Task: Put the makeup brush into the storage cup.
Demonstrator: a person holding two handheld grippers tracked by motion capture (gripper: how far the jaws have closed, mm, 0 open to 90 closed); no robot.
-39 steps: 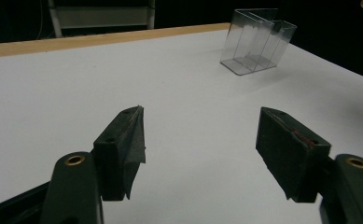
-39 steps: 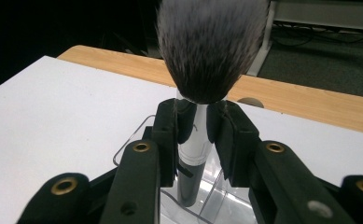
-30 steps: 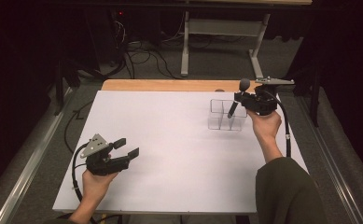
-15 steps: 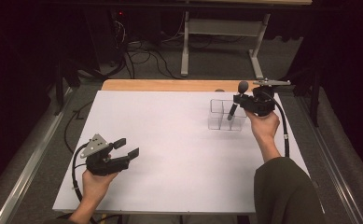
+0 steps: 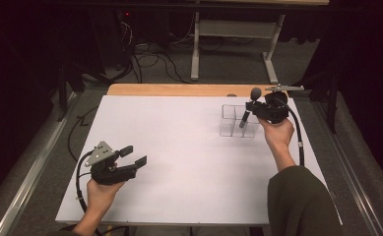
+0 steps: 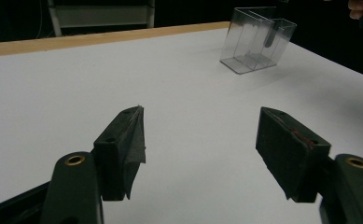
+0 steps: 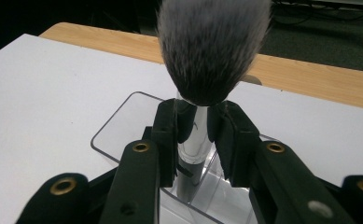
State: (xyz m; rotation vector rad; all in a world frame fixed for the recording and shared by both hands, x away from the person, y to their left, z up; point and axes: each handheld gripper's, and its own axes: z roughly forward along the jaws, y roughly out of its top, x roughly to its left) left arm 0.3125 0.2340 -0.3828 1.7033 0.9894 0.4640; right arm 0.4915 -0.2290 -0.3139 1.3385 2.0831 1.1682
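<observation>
Two tongs, right tongs (image 7: 194,126) gripping makeup brush (image 7: 212,51) over clear organizer (image 5: 237,120), left tongs (image 6: 200,140) wide, no readable writing

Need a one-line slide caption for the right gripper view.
Right gripper shut on a grey-bristled makeup brush with a silver and black handle, bristles up, handle lowered into a clear plastic compartment organiser.
</observation>
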